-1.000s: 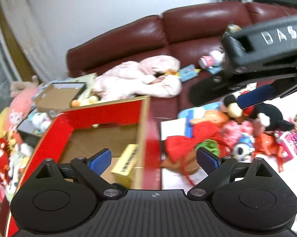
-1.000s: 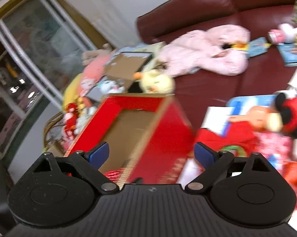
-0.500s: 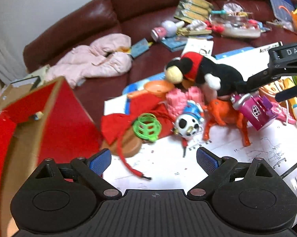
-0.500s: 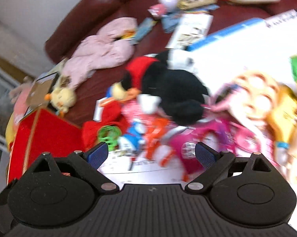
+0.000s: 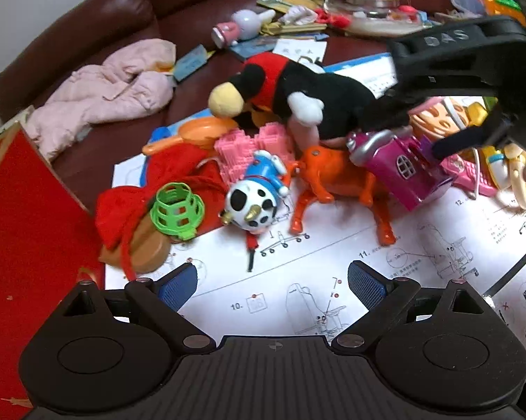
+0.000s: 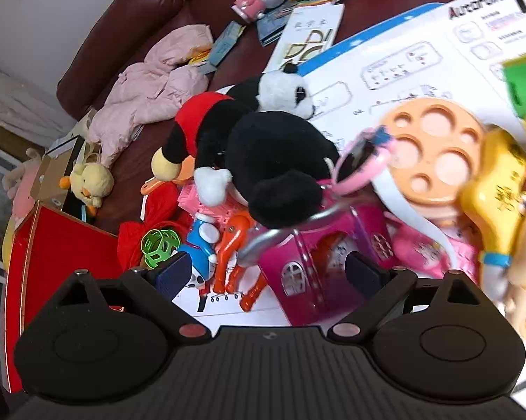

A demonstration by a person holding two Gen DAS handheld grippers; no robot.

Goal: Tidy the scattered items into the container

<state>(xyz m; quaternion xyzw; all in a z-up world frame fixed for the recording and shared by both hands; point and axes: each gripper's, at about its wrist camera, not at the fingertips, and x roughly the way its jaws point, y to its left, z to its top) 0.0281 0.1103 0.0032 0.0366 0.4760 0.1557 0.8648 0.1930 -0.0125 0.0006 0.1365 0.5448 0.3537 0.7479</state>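
A pile of toys lies on a white instruction sheet (image 5: 333, 280): a black plush mouse (image 5: 326, 101), an orange horse (image 5: 340, 182), a magenta toy house (image 5: 403, 171), a cow-spotted figure (image 5: 256, 203) and a green lattice ball (image 5: 177, 210). The red box (image 5: 28, 227) stands at the left. My left gripper (image 5: 271, 283) is open above the bare sheet, short of the pile. My right gripper (image 6: 268, 273) is open, with the magenta house (image 6: 315, 269) showing between its spread fingers; whether they touch it I cannot tell. Its black housing (image 5: 455, 45) hangs over the pile's right side.
A dark red sofa (image 5: 88, 28) carries a pink jacket (image 5: 105, 98), booklets and small toys. A panda plush (image 6: 284, 94), a peach disc with holes (image 6: 434, 150) and a yellow toy (image 6: 501, 189) lie near the house. A yellow duck plush (image 6: 89, 182) sits behind the red box (image 6: 60, 245).
Both views have swung from the open red box to the toy pile. The right gripper has dropped close over the magenta house. Both stay open and hold nothing.
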